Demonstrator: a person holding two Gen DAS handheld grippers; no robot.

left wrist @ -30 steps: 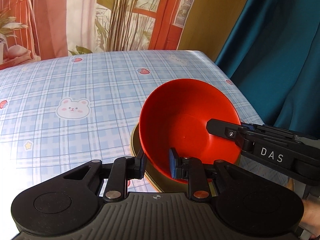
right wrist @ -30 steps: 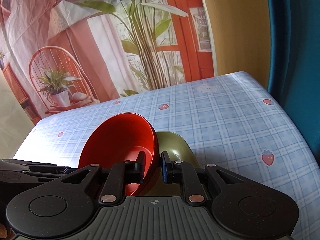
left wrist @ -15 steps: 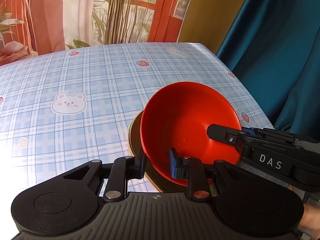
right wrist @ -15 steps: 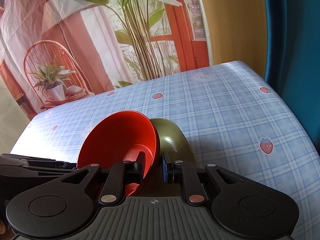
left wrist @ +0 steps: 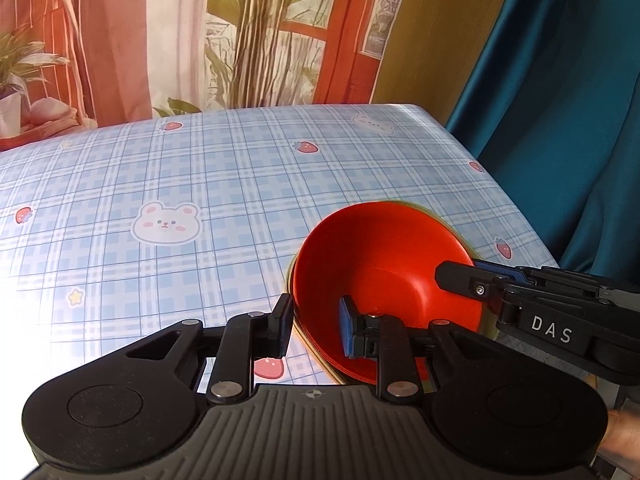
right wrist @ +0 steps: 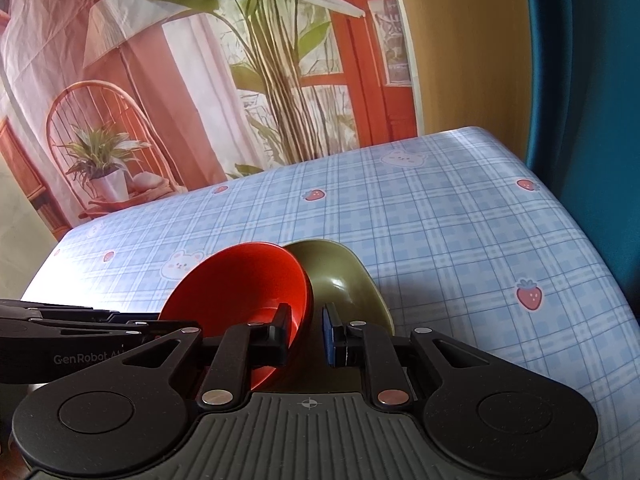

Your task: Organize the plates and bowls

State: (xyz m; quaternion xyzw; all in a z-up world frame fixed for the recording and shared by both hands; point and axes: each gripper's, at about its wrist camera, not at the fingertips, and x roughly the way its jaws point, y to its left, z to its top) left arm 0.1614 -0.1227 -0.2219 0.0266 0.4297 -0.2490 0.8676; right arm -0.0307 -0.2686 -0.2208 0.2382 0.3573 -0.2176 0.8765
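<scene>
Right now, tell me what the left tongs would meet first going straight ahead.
The red bowl: its near wall sits between the left tongs, so any advance would likely push it at once.

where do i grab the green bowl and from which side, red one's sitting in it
Probably the thin rim wall on its right side as the right wrist view shows it, coming from above with one of the jaws inside and one outside. The green bowl opens upward and that stretch is bare, while the red bowl leans into it and covers the left part.
</scene>
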